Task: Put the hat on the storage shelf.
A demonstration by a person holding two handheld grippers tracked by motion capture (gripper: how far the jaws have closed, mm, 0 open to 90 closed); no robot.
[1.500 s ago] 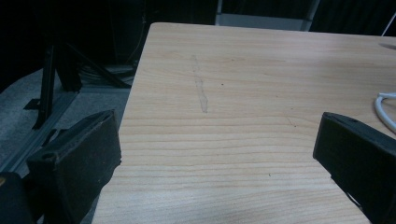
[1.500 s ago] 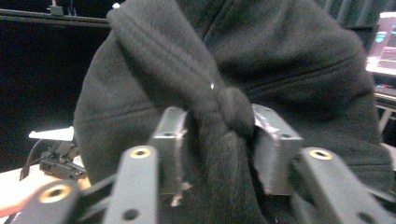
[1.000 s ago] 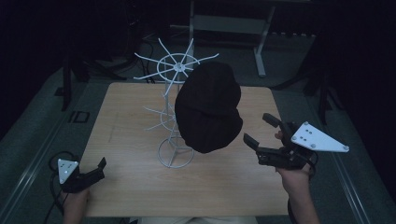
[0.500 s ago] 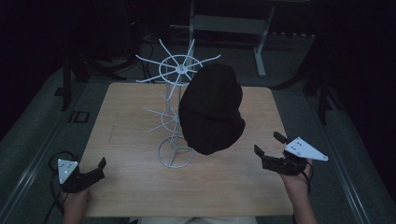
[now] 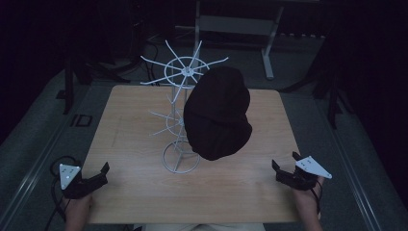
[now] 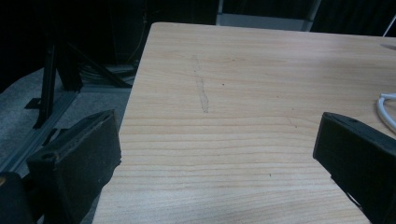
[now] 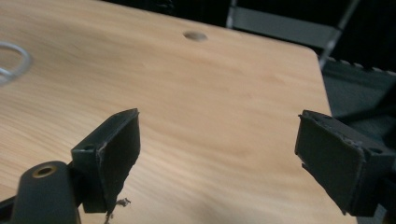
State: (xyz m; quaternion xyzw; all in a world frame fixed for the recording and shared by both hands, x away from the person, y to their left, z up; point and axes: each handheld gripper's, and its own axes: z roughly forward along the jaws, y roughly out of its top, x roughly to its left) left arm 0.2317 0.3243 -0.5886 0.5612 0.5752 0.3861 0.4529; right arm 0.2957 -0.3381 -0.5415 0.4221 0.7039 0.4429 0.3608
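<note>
A black cap (image 5: 217, 113) hangs on a white wire rack (image 5: 182, 115) that stands upright in the middle of the wooden table (image 5: 134, 187). My left gripper (image 5: 96, 175) rests open at the table's front left corner, with nothing between its jaws (image 6: 219, 158). At the front right edge, my right gripper (image 5: 285, 162) is open and empty, well clear of the cap; its own view (image 7: 217, 154) shows bare wood between the jaws. The rack's white base ring (image 7: 11, 60) shows at the left edge of the right gripper view.
A metal stand (image 5: 240, 24) sits on the dark floor behind the table. Black frame legs (image 6: 51, 79) stand off the table's left side. A small round hole (image 7: 195, 35) marks the tabletop near its far edge.
My right gripper has drawn back from the cap toward the front right edge and lowered to the table. The cap stays hanging on the rack. The left gripper has not moved.
</note>
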